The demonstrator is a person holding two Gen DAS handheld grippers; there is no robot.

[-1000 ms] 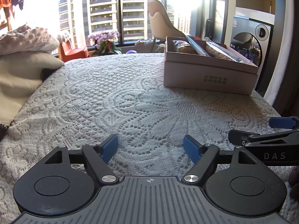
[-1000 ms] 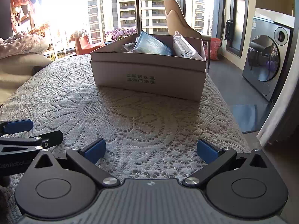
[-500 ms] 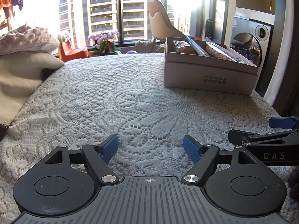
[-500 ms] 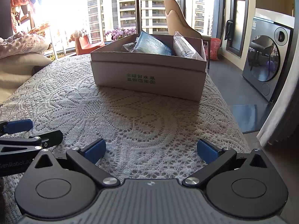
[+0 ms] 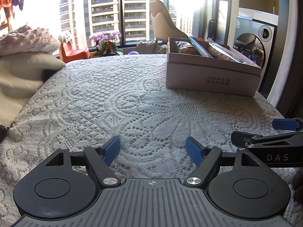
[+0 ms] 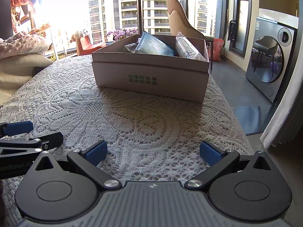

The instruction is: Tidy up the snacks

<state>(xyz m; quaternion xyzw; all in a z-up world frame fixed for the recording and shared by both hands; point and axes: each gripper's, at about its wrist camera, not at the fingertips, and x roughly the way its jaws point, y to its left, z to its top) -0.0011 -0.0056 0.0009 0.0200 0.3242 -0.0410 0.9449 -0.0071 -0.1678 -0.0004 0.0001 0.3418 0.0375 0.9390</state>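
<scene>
We're looking across a tabletop (image 5: 117,102) draped in a white lace cloth (image 6: 144,121) with a big floral pattern. Off to the left a cream blanket (image 5: 20,79) spills over the edge, and a pale bobbled throw (image 5: 26,39) sits on top of it. Beyond, we see tall windows (image 5: 106,13) full of apartment blocks and glare. By the glass stand a pot of purple orchids (image 5: 106,41), a small red chair (image 5: 74,52) and a beige high-backed chair (image 6: 180,22). On the right, we've got a front-loading washing machine (image 6: 270,60) on dark floor tiles (image 6: 240,94).
</scene>
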